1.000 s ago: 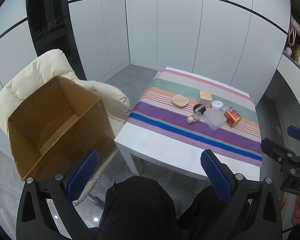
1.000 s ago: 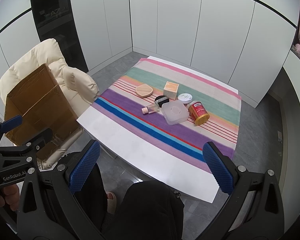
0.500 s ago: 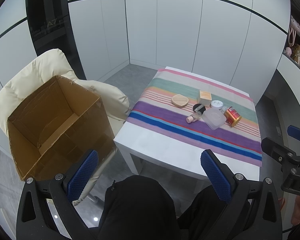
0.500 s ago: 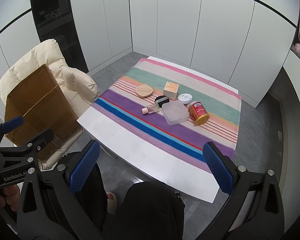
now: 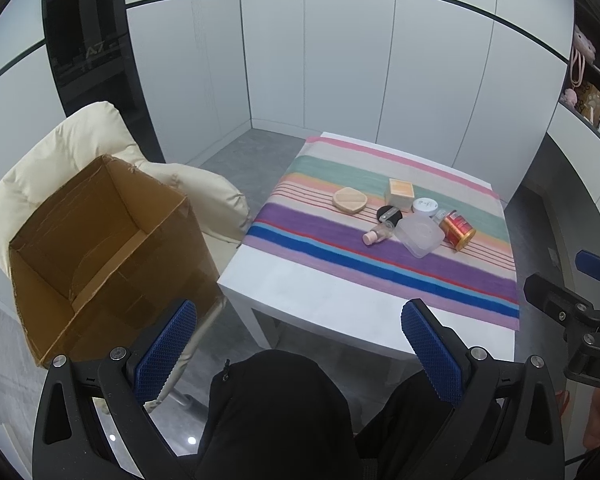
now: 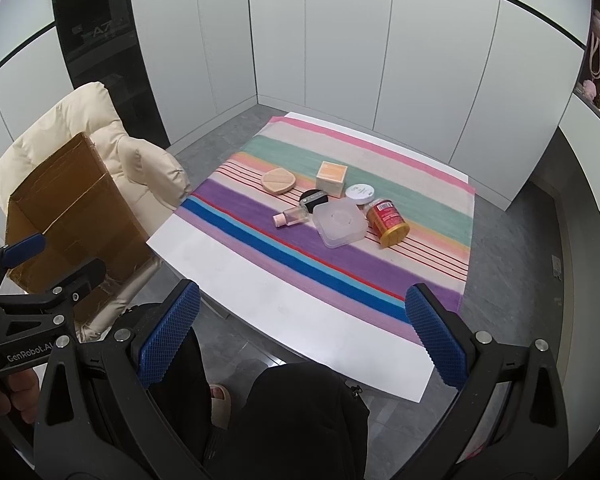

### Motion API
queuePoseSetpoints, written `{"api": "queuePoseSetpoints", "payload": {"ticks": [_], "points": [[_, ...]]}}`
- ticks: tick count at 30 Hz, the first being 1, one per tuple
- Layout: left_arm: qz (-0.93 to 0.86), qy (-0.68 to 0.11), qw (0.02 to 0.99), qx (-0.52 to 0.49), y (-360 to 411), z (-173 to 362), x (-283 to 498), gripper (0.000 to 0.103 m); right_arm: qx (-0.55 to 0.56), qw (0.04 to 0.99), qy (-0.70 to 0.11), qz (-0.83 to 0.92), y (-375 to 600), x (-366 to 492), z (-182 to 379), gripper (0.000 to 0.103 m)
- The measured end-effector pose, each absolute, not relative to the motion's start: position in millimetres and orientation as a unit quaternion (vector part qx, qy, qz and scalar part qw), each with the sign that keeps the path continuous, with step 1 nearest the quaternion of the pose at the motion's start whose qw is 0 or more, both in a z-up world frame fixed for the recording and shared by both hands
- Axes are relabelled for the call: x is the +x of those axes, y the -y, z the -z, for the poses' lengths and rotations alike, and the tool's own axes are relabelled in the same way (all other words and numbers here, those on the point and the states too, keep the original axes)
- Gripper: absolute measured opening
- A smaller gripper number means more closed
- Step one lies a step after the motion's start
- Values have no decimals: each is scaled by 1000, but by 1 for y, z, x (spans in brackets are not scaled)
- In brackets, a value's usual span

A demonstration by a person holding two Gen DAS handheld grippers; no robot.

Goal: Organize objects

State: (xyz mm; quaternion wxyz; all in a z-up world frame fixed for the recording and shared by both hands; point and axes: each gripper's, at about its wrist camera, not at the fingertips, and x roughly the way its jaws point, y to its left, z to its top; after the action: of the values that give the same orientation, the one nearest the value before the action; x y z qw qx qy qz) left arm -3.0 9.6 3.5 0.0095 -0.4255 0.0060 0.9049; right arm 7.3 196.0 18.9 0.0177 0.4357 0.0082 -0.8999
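Here, both grippers hover short of the counter, fingers spread wide and empty.

The small items cluster on the striped cloth (image 6: 420,208) of the white counter (image 6: 260,292), ahead of the right gripper (image 6: 300,324) and ahead-right of the left gripper (image 5: 296,340), so the right looks nearer. The red jar with a gold lid (image 6: 388,222) lies on its side, long axis slanting; the clear plastic tub (image 6: 340,224) sits just beside it. The open brown cardboard box (image 5: 100,240) stands on the cream chair (image 5: 60,152) at left. Nothing appears to differ from half a second ago.
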Motion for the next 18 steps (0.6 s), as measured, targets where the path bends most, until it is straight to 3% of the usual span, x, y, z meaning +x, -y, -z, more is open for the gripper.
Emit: {"api": "queuePoseSetpoints", "payload": {"ticks": [18], "points": [[-908,-30,18,-418,-40,0,-11,103,435,-36,4,900,-234,18,-15,103]]}}
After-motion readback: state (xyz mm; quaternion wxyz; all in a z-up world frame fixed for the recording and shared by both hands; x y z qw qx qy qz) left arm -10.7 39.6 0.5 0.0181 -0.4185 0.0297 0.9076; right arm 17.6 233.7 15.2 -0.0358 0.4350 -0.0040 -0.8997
